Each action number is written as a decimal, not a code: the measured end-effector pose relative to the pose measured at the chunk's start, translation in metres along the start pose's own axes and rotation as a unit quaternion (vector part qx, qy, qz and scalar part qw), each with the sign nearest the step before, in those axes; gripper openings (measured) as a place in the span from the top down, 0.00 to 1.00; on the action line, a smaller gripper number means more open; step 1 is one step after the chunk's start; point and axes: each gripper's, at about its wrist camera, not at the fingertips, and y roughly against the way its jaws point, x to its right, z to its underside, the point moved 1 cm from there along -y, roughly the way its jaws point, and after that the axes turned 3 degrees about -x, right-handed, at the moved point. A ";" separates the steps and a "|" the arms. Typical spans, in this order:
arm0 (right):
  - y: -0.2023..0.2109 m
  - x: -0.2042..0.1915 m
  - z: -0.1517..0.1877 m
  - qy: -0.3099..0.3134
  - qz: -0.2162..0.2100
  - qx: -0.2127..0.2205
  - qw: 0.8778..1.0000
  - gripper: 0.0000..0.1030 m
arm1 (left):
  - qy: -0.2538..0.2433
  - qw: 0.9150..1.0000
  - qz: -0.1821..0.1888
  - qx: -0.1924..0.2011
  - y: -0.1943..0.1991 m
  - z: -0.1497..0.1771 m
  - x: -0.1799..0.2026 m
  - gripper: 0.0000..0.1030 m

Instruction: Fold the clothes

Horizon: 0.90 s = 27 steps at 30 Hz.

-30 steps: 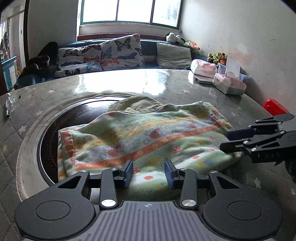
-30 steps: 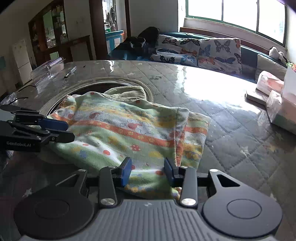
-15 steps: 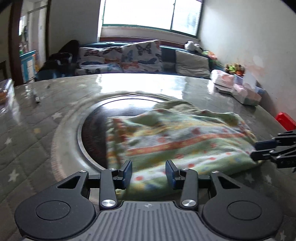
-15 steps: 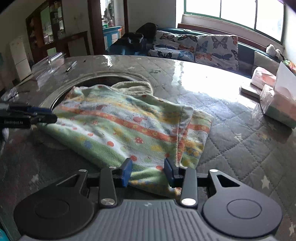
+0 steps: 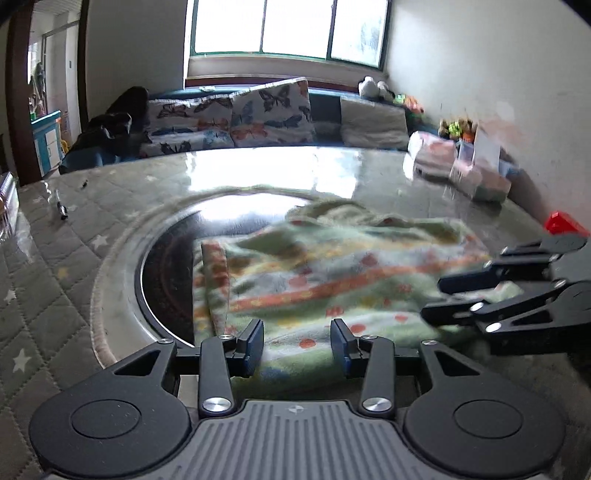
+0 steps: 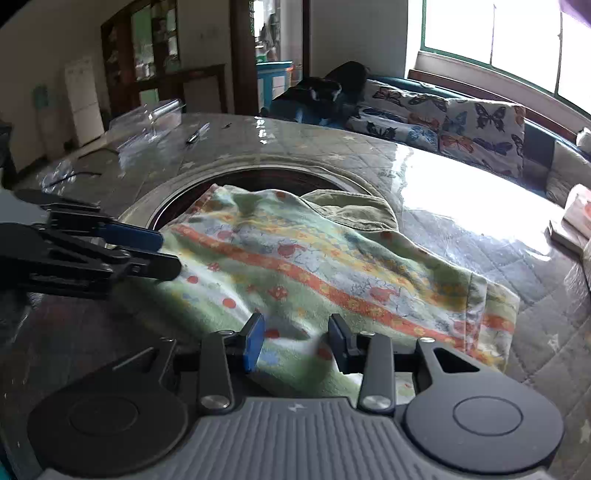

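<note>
Left wrist: towel [image 5: 332, 280] already folded over on table [image 5: 74, 295], olive garment [image 6: 354, 210] under. Left tongs [image 5: 297, 341], right tongs [image 6: 295, 339] wide, empty. Judge more folds left.

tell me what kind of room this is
Most likely a home living or dining room: a sofa with butterfly cushions runs under the window, a large round table fills the middle, and a cabinet stands by a doorway.
</note>
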 end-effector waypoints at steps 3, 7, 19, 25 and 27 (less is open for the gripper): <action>0.006 0.012 -0.006 -0.020 -0.006 0.009 1.000 0.62 | 0.000 1.000 0.007 0.000 -0.004 -0.013 0.001 0.58; 0.003 0.039 -0.021 -0.053 0.014 0.024 0.998 0.62 | 0.005 1.000 0.013 0.003 -0.019 -0.036 0.000 0.58; -0.030 0.091 -0.033 -0.110 0.047 0.002 0.993 0.64 | 0.026 0.999 0.008 -0.028 -0.085 -0.076 -0.002 0.64; -0.025 0.084 -0.034 -0.096 0.049 0.004 0.994 0.64 | 0.037 0.999 0.001 -0.025 -0.091 -0.076 -0.009 0.64; -0.023 0.081 -0.034 -0.092 0.050 0.004 0.995 0.64 | 0.042 0.999 0.003 -0.021 -0.083 -0.077 -0.012 0.64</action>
